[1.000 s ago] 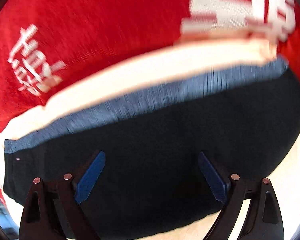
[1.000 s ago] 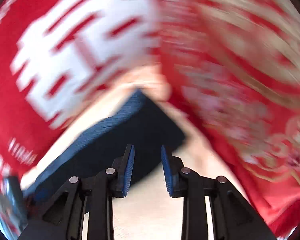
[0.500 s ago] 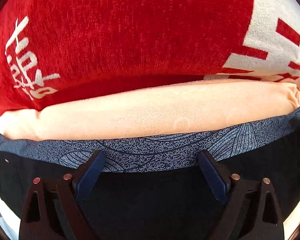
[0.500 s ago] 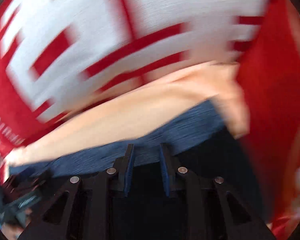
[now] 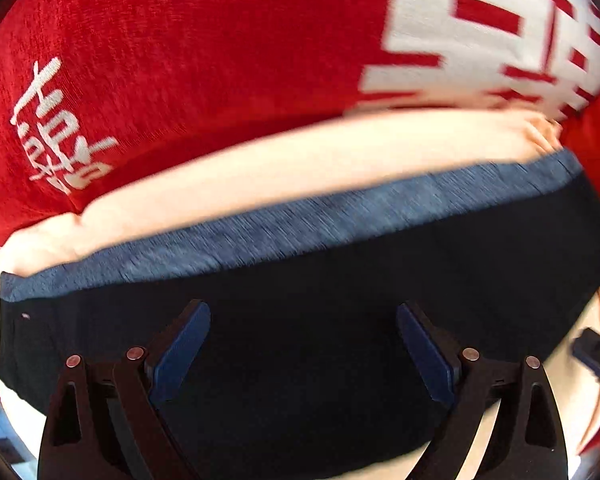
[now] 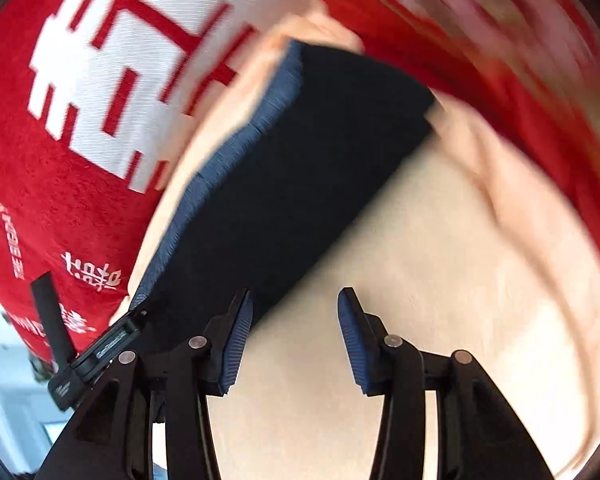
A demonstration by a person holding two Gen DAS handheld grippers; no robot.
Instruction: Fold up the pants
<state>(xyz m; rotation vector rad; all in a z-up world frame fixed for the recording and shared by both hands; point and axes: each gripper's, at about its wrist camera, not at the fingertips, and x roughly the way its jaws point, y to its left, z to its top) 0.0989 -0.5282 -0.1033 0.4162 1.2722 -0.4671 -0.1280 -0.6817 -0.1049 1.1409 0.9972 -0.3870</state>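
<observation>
The folded pants [image 5: 320, 280] lie as a dark navy block with a lighter blue speckled band along the far edge, on a peach cloth [image 5: 280, 168]. My left gripper [image 5: 302, 344] hovers over the near part of the pants, jaws wide open and empty. In the right wrist view the pants [image 6: 292, 184] run diagonally from lower left to upper middle. My right gripper [image 6: 294, 336] is open and empty over the peach cloth [image 6: 440, 280], its left finger by the pants' near edge. The view is motion-blurred.
A red blanket with white lettering [image 5: 188, 60] lies beyond the pants and shows in the right wrist view [image 6: 80, 152]. The left gripper's body [image 6: 84, 360] shows at lower left of the right wrist view. A red patterned fabric [image 6: 520, 60] lies at right.
My right gripper has opened and pulled back off the pants to their right side. My left gripper has drawn back a little, staying open over the pants.
</observation>
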